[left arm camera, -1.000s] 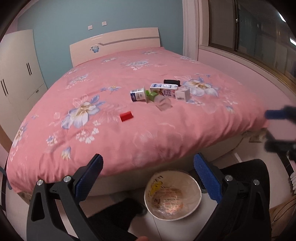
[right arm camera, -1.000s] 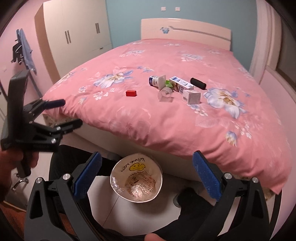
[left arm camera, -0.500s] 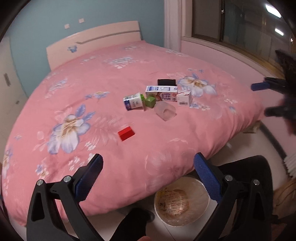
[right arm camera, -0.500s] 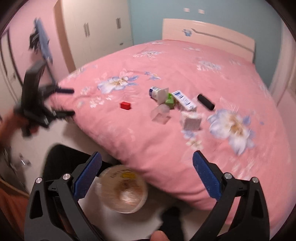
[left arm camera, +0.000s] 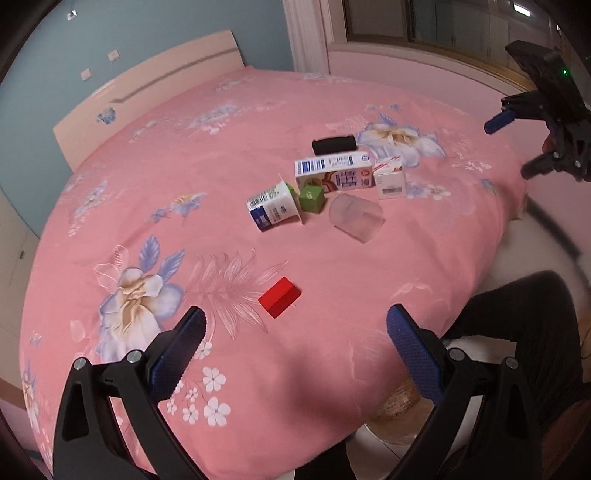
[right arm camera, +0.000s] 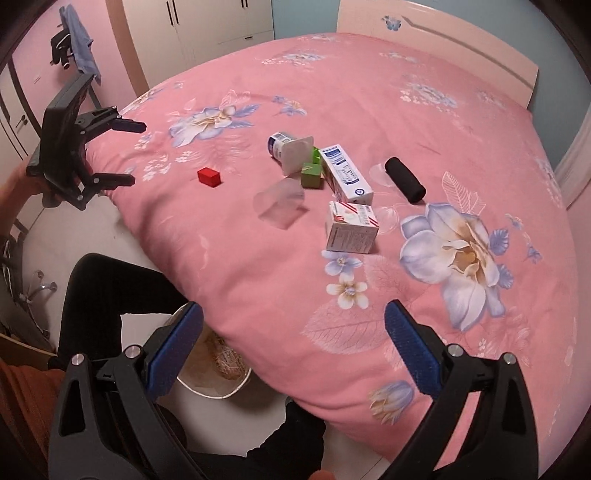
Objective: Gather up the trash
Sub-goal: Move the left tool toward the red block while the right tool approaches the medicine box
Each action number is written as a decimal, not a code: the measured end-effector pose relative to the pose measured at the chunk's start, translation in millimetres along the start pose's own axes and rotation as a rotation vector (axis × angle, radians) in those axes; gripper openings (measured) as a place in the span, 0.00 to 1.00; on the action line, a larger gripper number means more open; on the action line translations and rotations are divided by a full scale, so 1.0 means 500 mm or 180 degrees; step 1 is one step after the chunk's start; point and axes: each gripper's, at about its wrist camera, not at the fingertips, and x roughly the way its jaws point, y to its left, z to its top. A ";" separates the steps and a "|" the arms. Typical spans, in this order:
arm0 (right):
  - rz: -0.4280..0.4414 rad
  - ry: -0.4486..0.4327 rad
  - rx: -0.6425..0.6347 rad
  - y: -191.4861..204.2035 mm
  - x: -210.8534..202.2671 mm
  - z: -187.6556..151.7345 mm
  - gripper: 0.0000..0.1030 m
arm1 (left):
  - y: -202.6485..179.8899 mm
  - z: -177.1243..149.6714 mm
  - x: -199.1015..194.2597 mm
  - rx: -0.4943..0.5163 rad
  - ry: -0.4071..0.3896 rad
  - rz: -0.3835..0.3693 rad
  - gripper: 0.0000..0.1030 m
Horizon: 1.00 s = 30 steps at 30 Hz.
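Trash lies mid-bed on a pink floral quilt (left arm camera: 184, 166): a tipped yogurt cup (left arm camera: 274, 211), a long milk carton (left arm camera: 332, 175), a small white box (left arm camera: 389, 179), a clear plastic cup (left arm camera: 356, 216), a green block (left arm camera: 312, 198), a black roll (left arm camera: 334, 145) and a red block (left arm camera: 279, 296). My left gripper (left arm camera: 295, 345) is open and empty, just short of the red block. My right gripper (right arm camera: 293, 343) is open and empty over the bed's near edge, short of the small white box (right arm camera: 351, 227). A white bin (right arm camera: 212, 373) sits on the floor, half under the quilt's edge.
A cream headboard (right arm camera: 436, 37) and a blue wall stand behind the bed. White wardrobes (right arm camera: 199, 26) stand at the far left. A chair with blue cloth (right arm camera: 75, 48) stands by the pink wall. The person's dark legs (right arm camera: 110, 295) are beside the bin.
Both grippers have risen and moved forward over the bed. The bin has slid from the centre of both views down toward the lower edge, part hidden by the quilt.
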 end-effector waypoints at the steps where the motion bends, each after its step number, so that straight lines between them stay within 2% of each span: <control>1: -0.0010 0.0035 0.0023 -0.009 0.009 0.008 0.94 | 0.006 0.004 0.006 0.0026 0.0004 -0.0051 0.97; 8: 0.0074 0.0291 0.0138 -0.061 0.063 0.063 0.94 | 0.049 0.037 0.063 0.0307 0.0224 -0.0394 0.97; 12: 0.0008 0.0366 -0.0005 -0.071 0.086 0.086 0.94 | 0.050 0.037 0.088 0.0676 0.0392 -0.0684 0.97; 16: 0.0019 0.0438 -0.0071 -0.089 0.112 0.103 0.94 | 0.046 0.030 0.117 0.0937 0.0537 -0.0795 0.97; 23: 0.0006 0.0586 -0.0040 -0.131 0.176 0.126 0.94 | 0.069 0.024 0.174 0.0968 0.0737 -0.0981 0.97; 30: 0.0063 0.0678 -0.0048 -0.144 0.241 0.147 0.94 | 0.085 0.032 0.213 0.0906 0.0750 -0.1068 0.97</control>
